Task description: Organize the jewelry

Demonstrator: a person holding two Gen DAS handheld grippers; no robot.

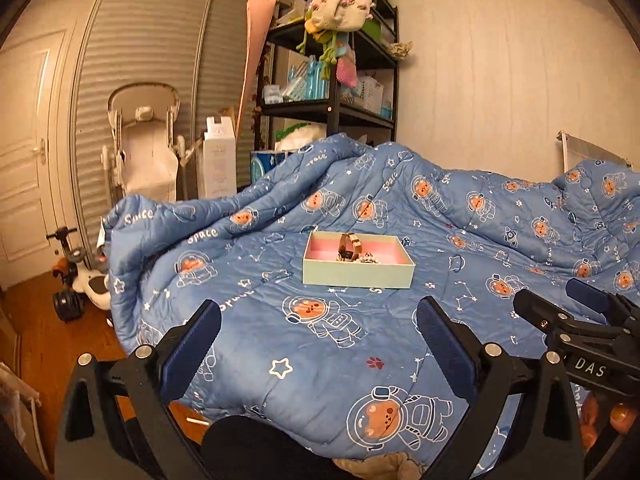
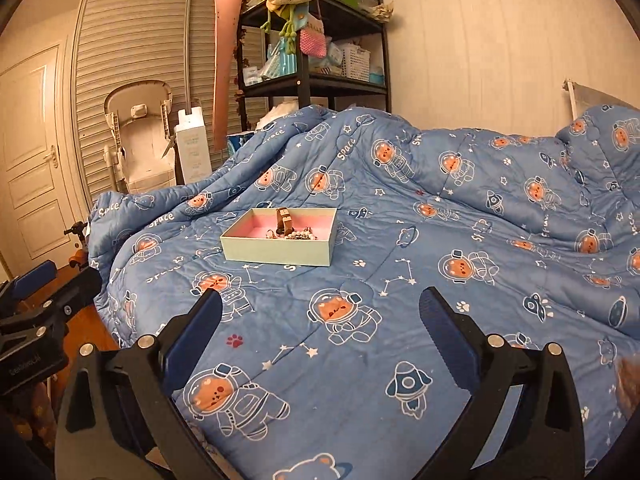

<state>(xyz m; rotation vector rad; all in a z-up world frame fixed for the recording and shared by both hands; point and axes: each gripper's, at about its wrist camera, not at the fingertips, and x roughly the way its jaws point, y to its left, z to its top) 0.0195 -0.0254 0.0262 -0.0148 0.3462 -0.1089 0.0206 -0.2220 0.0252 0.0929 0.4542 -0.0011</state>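
Note:
A shallow pale green box (image 1: 357,274) (image 2: 276,252) with a pink lining sits on the blue space-print quilt (image 1: 360,352) (image 2: 400,280). Inside it stands a brown watch (image 1: 349,245) (image 2: 284,219) beside a small heap of jewelry (image 1: 368,258) (image 2: 300,234). My left gripper (image 1: 320,312) hangs open over the quilt, well short of the box, nothing between its fingers. My right gripper (image 2: 322,304) is also open and empty, with the box ahead and to its left. Each gripper shows at the other view's edge, the right gripper (image 1: 560,304) and the left gripper (image 2: 56,280).
A black shelf unit (image 1: 332,80) (image 2: 308,60) crowded with bags and boxes stands behind the bed. A white high chair (image 1: 144,148) and a tall white carton (image 1: 218,160) stand by the louvred doors. A ride-on toy (image 1: 76,280) is on the wood floor left.

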